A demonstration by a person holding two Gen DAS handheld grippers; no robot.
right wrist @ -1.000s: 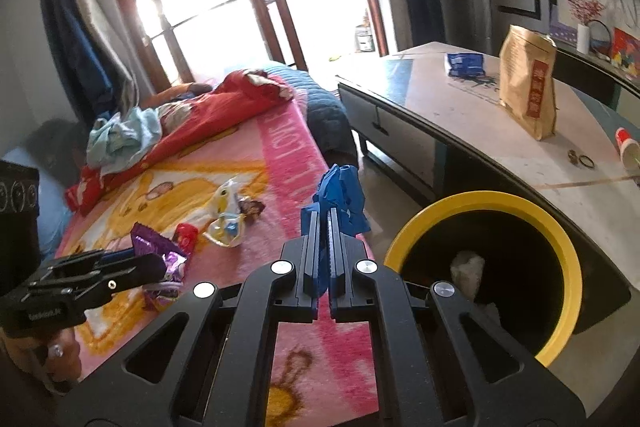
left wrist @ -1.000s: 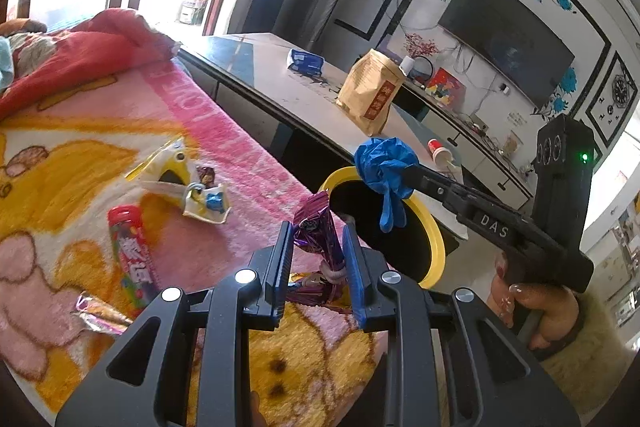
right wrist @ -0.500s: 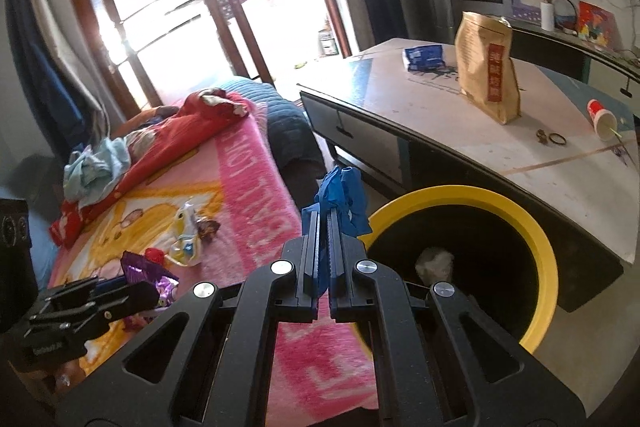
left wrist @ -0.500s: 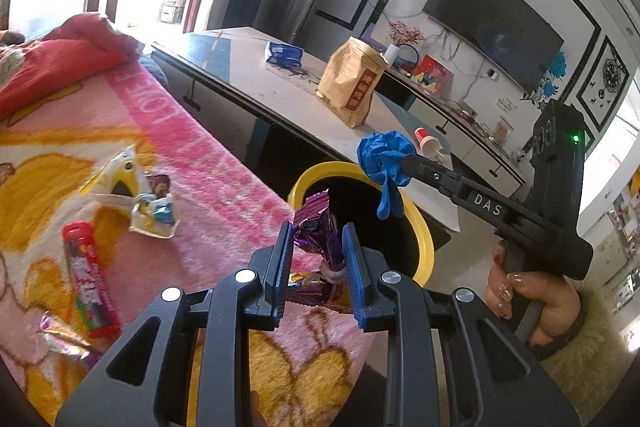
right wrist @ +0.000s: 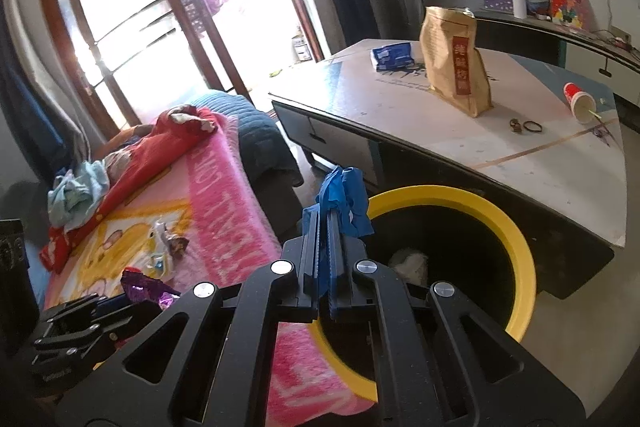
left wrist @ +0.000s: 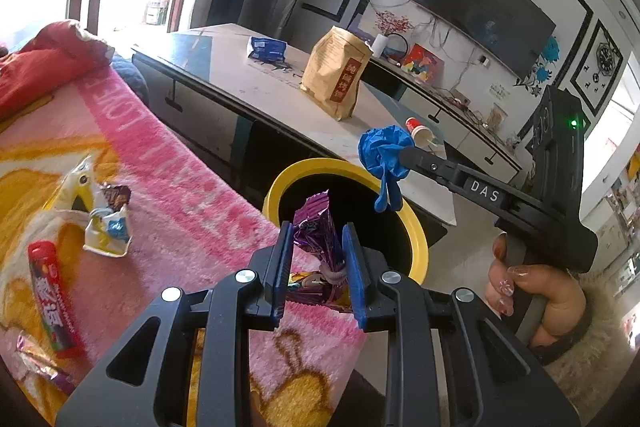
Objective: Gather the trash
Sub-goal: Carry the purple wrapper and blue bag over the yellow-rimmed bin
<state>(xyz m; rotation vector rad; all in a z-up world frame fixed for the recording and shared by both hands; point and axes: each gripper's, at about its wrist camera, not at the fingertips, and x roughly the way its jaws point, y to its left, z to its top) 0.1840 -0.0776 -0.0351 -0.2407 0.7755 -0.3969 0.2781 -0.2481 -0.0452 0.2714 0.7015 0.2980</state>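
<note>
Gripping purple wrapper (left wrist: 318, 227) upright — long axis vertical, beside yellow bin (left wrist: 416, 227)

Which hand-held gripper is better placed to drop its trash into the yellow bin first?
Right hand-held gripper: its blue glove hangs over the yellow bin's rim. The left hand-held gripper's purple wrapper looks short of it.

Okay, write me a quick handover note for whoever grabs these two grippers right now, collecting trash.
Left gripper: shut on purple wrapper, near the yellow bin rim.
Right gripper: shut on blue glove, at the bin's rim.
Done: a pale wad lies in the bin.
Left: drop both pieces in, then collect from the pink blanket the white wrapper, red candy tube and foil wrapper.
</note>
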